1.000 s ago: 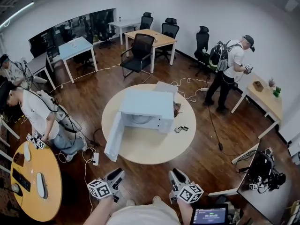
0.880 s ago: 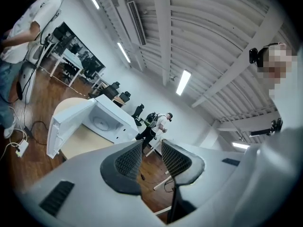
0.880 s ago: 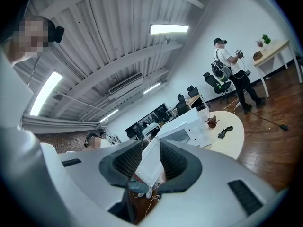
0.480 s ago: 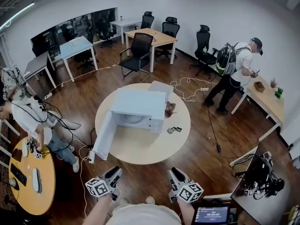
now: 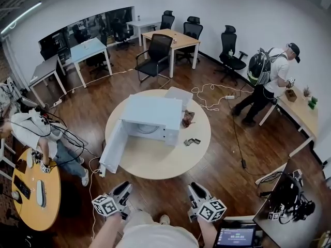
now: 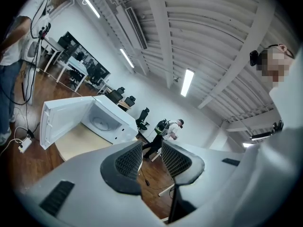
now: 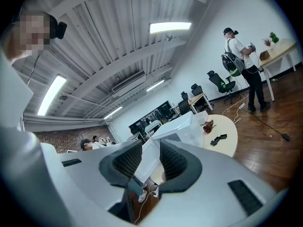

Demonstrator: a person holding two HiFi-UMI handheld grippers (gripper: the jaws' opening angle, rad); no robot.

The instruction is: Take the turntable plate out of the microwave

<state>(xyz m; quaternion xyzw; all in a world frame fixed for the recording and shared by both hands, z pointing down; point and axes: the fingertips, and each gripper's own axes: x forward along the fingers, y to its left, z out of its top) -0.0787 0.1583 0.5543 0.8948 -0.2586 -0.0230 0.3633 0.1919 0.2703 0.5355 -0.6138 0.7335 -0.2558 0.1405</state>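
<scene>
The turntable plate (image 5: 147,130) lies flat inside the white microwave (image 5: 155,111), on the floor of its chamber; the left gripper view also shows it there as a pale disc (image 6: 100,123). The microwave stands on a round table (image 5: 160,161) with its door (image 5: 115,148) swung wide open to the left. Beside it on the tabletop lie a few small dark pieces (image 5: 193,142) and a brown thing (image 5: 187,118). The left gripper (image 5: 124,188) and right gripper (image 5: 196,189) hang over the wooden floor, well apart from the table. Both have their jaws spread with nothing between the pads. At the far right a person with a backpack (image 5: 266,76) stands by a desk.
</scene>
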